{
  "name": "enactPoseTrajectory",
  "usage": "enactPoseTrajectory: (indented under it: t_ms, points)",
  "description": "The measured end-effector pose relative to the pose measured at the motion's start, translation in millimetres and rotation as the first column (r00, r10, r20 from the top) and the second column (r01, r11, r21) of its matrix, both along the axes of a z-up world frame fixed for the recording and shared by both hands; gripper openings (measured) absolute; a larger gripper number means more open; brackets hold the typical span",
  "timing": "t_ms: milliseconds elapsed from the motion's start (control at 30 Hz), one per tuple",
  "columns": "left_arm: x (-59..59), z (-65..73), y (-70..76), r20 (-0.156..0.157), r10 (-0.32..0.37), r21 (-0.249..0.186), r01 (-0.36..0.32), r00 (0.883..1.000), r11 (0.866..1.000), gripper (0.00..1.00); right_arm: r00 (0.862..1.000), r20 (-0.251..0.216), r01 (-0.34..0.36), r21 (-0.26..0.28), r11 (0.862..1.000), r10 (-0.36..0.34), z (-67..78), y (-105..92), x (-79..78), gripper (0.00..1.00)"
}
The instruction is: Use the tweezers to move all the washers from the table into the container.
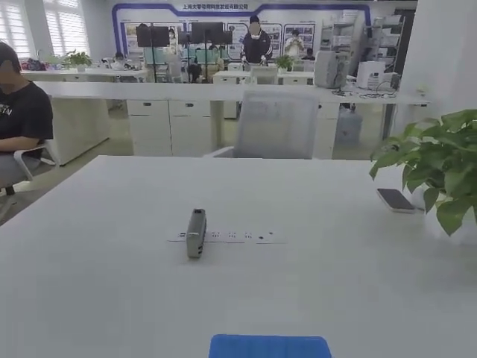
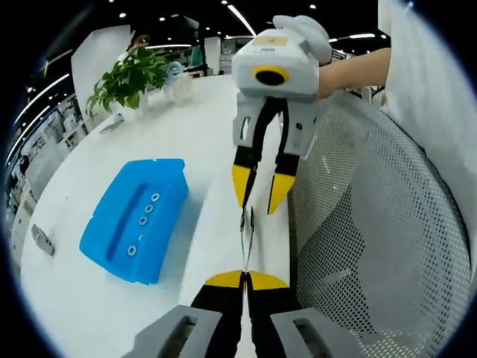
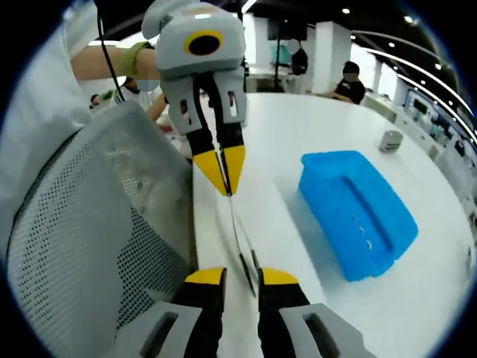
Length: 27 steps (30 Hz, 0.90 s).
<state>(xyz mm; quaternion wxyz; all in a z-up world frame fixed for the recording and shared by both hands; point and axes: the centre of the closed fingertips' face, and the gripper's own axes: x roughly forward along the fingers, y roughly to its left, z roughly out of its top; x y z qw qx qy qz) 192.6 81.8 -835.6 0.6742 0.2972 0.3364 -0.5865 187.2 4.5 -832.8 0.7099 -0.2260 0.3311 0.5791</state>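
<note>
Head view: the white desk (image 1: 335,283) carries a grey device (image 1: 196,233) at centre. A row of tiny washers (image 1: 246,236), too small to count, runs from it toward 3 o'clock. The blue container (image 1: 270,347) sits at the 6 o'clock edge. A phone (image 1: 395,200) and a plant (image 1: 440,164) lie toward 3 o'clock.

Left gripper view: the left gripper (image 2: 244,280) has its jaws pressed together on the tweezers (image 2: 246,235), which point to 12 o'clock. The right gripper (image 2: 261,190) faces it, jaws apart at the tweezer tips. The container lies at 9 o'clock with several washers in its groove. A mesh chair (image 2: 373,224) is at 3 o'clock.

Right gripper view: the right gripper's jaws stand apart at 6 o'clock, the tweezers between them. The left gripper, at 12 o'clock, clamps their far end. The container is at 3 o'clock.
</note>
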Motion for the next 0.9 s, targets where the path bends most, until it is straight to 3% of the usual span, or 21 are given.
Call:
enactPoseTrajectory:
  t_ms: [67, 167, 333, 433, 533, 567, 633, 667, 733, 800, 867, 900]
  points:
    - [0.5, -5.8, 2.8, 0.000, -0.008, 0.039, 0.008, 1.000, 0.999, 0.00, 0.997, -0.001, 0.080, 0.044, 0.996, -0.080, 10.9, -11.4, 3.9, 0.14]
    - [0.6, -13.3, 2.5, -0.016, -0.011, 0.073, 0.012, 1.000, 0.997, 0.00, 0.977, 0.008, 0.209, 0.118, 0.971, -0.212, 35.3, -38.2, 8.8, 0.14]
    - [1.4, -23.1, 2.5, -0.043, 0.002, 0.120, 0.003, 0.999, 0.993, 0.00, 0.946, 0.069, 0.305, 0.139, 0.942, -0.317, 51.4, -80.0, 17.5, 0.15]
    - [1.8, -25.8, 1.7, -0.061, 0.027, 0.128, -0.019, 0.998, 0.992, 0.00, 0.913, 0.063, 0.380, 0.227, 0.897, -0.403, 69.0, -91.2, 24.5, 0.19]
    - [2.3, -27.2, 2.9, -0.065, 0.059, 0.130, -0.050, 0.996, 0.990, 0.00, 0.889, 0.046, 0.420, 0.313, 0.852, -0.455, 82.9, -94.5, 29.6, 0.26]
    - [3.0, -27.5, 3.4, -0.060, 0.068, 0.129, -0.060, 0.996, 0.990, 0.00, 0.883, 0.039, 0.430, 0.332, 0.840, -0.468, 85.4, -96.4, 31.1, 0.29]
    - [6.8, -25.7, 5.6, -0.019, 0.100, 0.115, -0.097, 0.995, 0.989, 0.00, 0.867, 0.034, 0.452, 0.369, 0.812, -0.497, 91.4, -99.9, 35.9, 0.34]
    - [8.1, -22.5, 5.9, -0.011, 0.143, 0.089, -0.141, 0.990, 0.986, 0.04, 0.854, 0.034, 0.467, 0.388, 0.795, -0.519, 95.0, -101.5, 39.3, 0.38]
    - [8.2, -18.3, 6.9, -0.011, 0.193, 0.058, -0.192, 0.981, 0.980, 0.10, 0.843, 0.042, 0.476, 0.407, 0.780, -0.537, 98.3, -104.3, 42.8, 0.45]
    - [10.3, -7.2, 10.2, 0.003, 0.289, -0.026, -0.289, 0.957, 0.957, 0.20, 0.814, 0.064, 0.498, 0.434, 0.751, -0.577, 103.8, -113.1, 50.7, 0.53]
    - [10.2, 1.9, 14.9, -0.013, 0.377, -0.088, -0.376, 0.926, 0.922, 0.30, 0.795, 0.075, 0.509, 0.455, 0.730, -0.601, 107.5, -119.6, 55.6, 0.58]
    - [11.5, 9.6, 17.9, -0.021, 0.434, -0.143, -0.432, 0.901, 0.890, 0.34, 0.787, 0.076, 0.515, 0.465, 0.720, -0.612, 109.1, -121.6, 57.4, 0.61]
